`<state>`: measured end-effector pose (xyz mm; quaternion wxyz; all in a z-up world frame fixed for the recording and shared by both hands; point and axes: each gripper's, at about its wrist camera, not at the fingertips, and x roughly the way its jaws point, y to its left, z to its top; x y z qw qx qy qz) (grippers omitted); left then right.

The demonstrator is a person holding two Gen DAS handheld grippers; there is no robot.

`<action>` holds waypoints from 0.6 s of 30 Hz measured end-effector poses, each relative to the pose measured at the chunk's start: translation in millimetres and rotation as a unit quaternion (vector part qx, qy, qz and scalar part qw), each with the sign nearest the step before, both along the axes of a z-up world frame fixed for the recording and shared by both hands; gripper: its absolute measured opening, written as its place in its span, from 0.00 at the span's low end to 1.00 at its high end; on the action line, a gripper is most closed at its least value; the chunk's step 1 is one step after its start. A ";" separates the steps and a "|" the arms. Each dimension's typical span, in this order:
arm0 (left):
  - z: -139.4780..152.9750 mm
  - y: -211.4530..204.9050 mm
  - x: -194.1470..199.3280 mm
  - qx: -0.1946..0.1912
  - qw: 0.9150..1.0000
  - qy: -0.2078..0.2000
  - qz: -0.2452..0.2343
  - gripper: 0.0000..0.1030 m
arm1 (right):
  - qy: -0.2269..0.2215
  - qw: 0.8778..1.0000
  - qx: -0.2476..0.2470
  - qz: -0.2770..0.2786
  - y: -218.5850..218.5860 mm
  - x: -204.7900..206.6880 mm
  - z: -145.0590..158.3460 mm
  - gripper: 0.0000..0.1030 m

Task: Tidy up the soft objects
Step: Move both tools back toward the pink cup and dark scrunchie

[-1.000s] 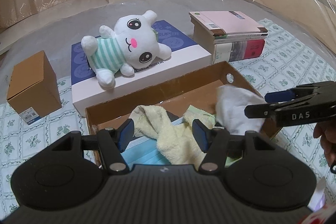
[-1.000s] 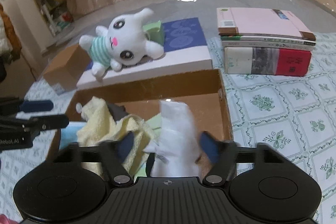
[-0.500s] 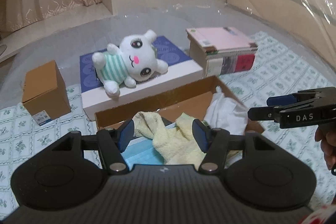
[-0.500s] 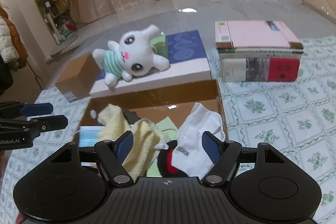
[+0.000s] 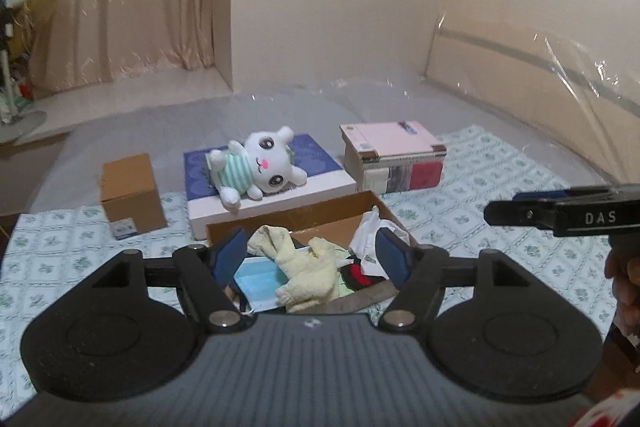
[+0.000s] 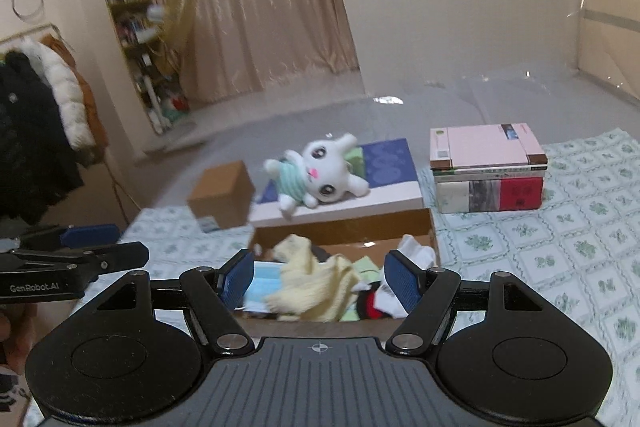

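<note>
Cardboard frames the action: an open brown box (image 5: 280, 223) sits on the green-patterned cloth (image 5: 500, 227), and the soft things are piled inside it. A pale yellow towel (image 5: 308, 267) sprawls across the middle, over a light blue face mask (image 5: 256, 279) at its left, while a white sock (image 5: 372, 231) leans up against the box's right wall. A black-and-red piece pokes out beside the sock; what it is cannot be told.

Both grippers hang above the near edge of the box, apart from the pile. The left gripper (image 5: 312, 257) has its jaws opening right now, blue pads wide, with nothing gripped between them. The right gripper (image 6: 320, 277) holds its pads spread wide too, empty, the box contents showing through the gap.

Behind the box, a white plush bunny (image 5: 256, 171) in a striped green shirt lies on its side on top of a flat blue-and-white box (image 5: 320, 183), not in the cardboard box. A small closed carton (image 5: 132, 191) stands to the left, a stack of books (image 5: 396, 157) with a pink cover to the right
</note>
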<state>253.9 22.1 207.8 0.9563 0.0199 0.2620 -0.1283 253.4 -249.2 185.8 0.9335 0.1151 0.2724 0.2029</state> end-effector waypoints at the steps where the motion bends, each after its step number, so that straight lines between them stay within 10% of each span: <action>1: 2.7 1.6 -15.2 0.000 1.000 -0.011 0.004 0.71 | -0.004 1.000 0.003 0.005 -0.6 -12.8 0.5 0.70; 18: -71.0 32.3 -201.0 -0.056 0.992 -0.037 0.106 0.87 | 0.039 0.996 0.076 -0.031 -17.8 -179.2 -95.4 0.70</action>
